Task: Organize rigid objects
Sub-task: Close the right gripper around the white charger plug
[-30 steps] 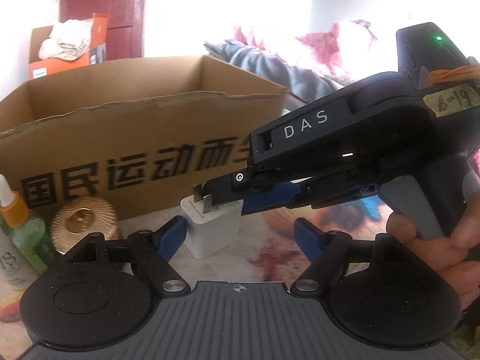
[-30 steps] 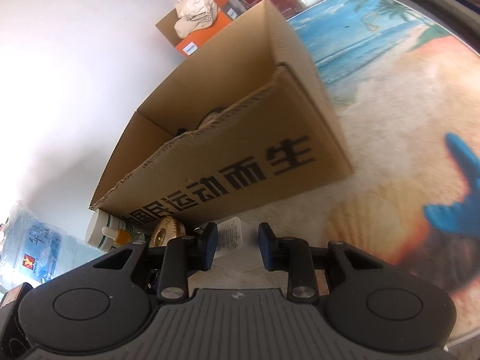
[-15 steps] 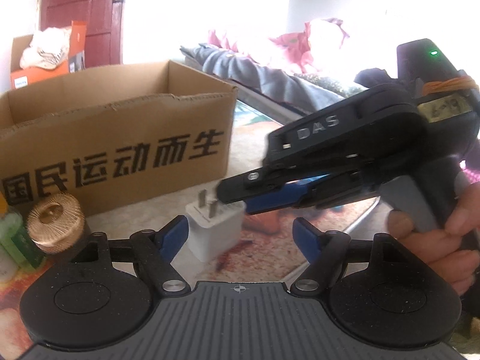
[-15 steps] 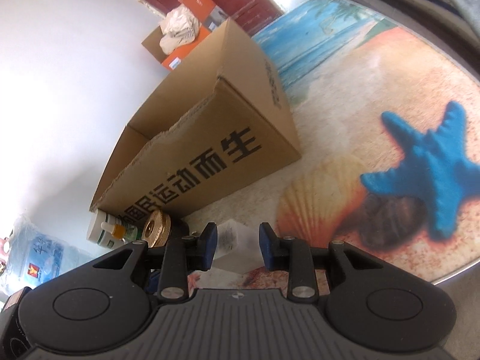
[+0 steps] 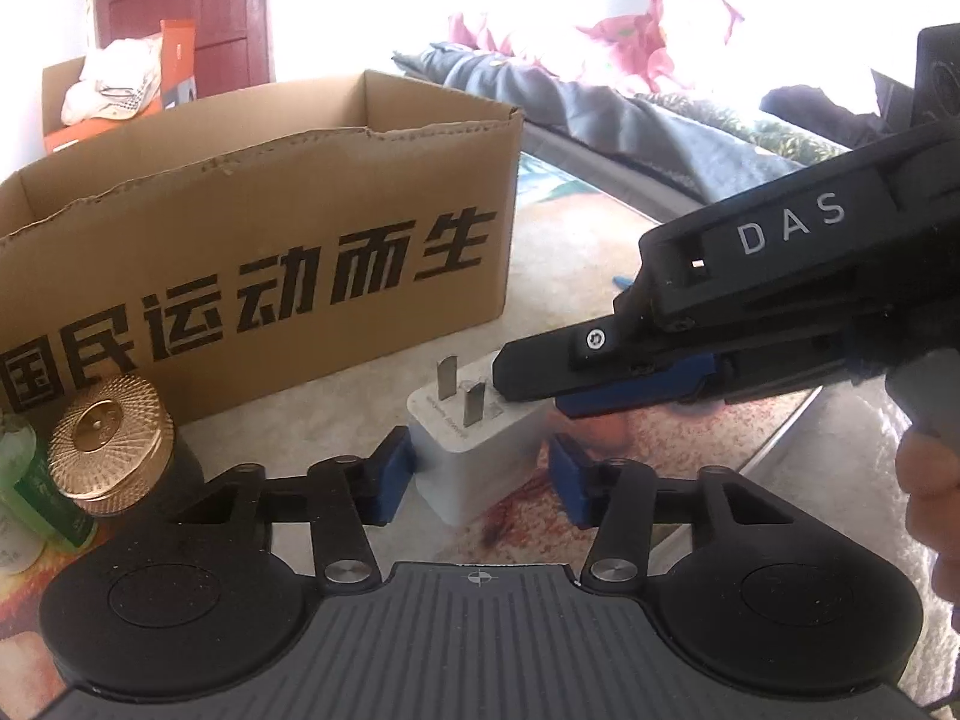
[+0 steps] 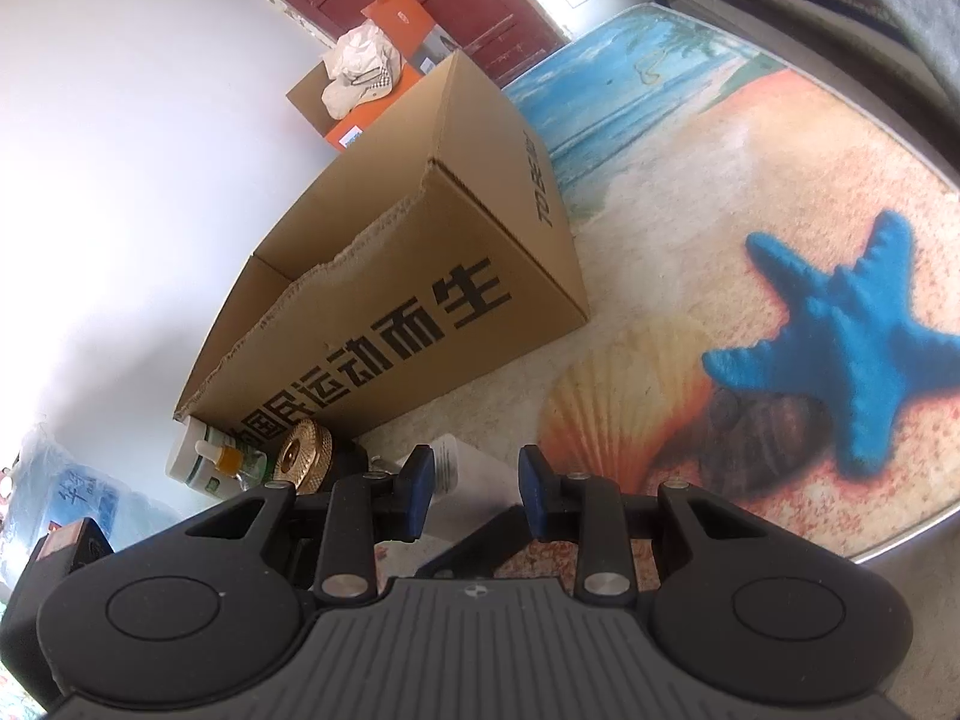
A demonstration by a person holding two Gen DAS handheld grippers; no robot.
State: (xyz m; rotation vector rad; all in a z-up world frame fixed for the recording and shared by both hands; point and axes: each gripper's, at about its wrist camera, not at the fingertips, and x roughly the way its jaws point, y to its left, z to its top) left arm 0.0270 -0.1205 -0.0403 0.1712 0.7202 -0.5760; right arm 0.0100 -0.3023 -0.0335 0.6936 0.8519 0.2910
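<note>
One beach-print rug point(image 6: 720, 252) underfoot

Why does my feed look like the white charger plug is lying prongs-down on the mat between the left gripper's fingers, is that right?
Not quite. The white charger plug has its prongs pointing up, not down, as the left wrist view shows. It does sit on the mat, between the closing fingers of the left gripper.

left wrist: low, near | right wrist: higher | shared: cardboard box point(image 5: 258, 252)
</note>
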